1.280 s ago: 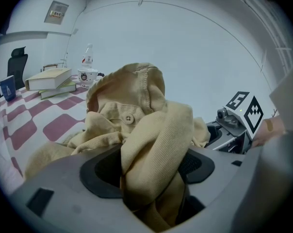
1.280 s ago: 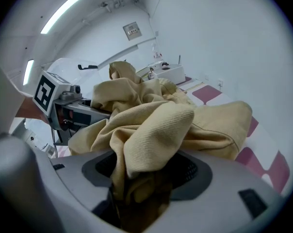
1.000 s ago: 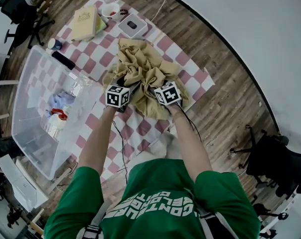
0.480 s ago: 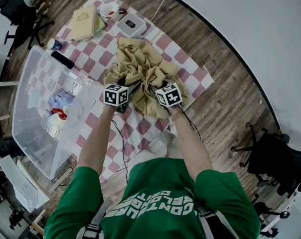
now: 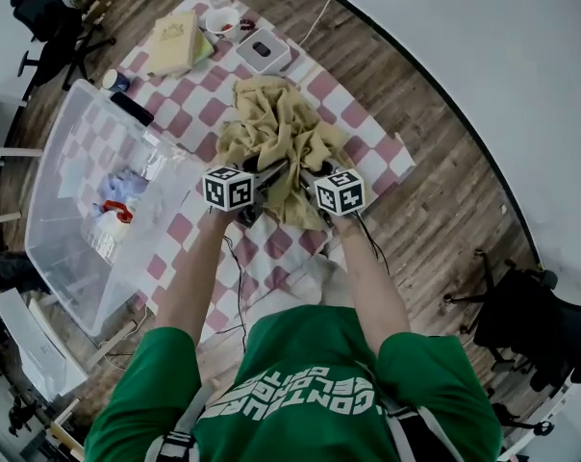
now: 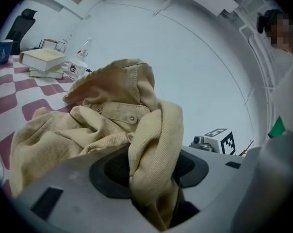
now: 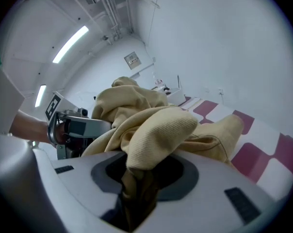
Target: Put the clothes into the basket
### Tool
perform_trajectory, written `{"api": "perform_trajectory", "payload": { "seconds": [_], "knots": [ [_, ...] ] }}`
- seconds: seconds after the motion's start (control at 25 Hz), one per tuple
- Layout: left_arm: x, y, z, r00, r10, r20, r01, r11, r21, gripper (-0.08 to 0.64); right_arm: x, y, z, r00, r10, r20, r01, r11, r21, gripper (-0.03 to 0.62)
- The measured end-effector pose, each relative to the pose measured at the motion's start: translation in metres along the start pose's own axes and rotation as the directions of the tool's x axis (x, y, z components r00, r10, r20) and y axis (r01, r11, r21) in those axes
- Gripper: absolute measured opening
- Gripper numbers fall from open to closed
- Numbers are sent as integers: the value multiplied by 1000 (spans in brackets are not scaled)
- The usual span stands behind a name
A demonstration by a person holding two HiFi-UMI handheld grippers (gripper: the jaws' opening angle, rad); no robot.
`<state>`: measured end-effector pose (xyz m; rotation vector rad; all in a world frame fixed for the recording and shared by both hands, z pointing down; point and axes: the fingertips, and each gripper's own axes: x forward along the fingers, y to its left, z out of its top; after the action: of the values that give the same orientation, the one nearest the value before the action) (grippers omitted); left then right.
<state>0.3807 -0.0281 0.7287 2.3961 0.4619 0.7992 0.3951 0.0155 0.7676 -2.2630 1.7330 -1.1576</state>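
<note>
Two pinches on: left hand-held gripper [image 6: 154,176] and right hand-held gripper [image 7: 139,178], jaws just closing, each clamping fold of tan shirt [image 5: 276,128]. Bulk bunched just ahead of both. Hold firm, raise together, carry to basket [image 5: 64,176] left of left hand-held gripper. Trailing hem may snag rim.

We see a wooden floor [image 5: 444,210], a checkered cloth [image 5: 262,243] spread on it, a clear plastic basket [image 5: 42,210] at its left, an office chair [image 5: 531,316] nearby
</note>
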Motion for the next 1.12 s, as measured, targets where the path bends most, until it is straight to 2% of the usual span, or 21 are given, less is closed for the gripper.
{"api": "perform_trajectory", "payload": {
  "seconds": [0.24,0.52,0.72,0.96,1.12],
  "knots": [
    [-11,-34,24,994,-52,101,52,999,-6,204,-23,16,26,995,56,87,-58,998,18,124],
    [-33,-81,75,971,-89,220,75,995,69,202,-58,40,83,971,107,215,-103,994,-30,120],
    [-54,-121,118,947,-119,298,77,986,149,201,-90,60,131,940,140,310,-119,989,-86,118],
    [-78,-173,168,915,-166,369,70,963,261,201,-134,84,190,896,175,409,-116,980,-163,118],
    [-98,-203,207,881,-200,430,60,946,319,201,-159,103,235,860,215,464,-116,966,-233,118]
  ]
}}
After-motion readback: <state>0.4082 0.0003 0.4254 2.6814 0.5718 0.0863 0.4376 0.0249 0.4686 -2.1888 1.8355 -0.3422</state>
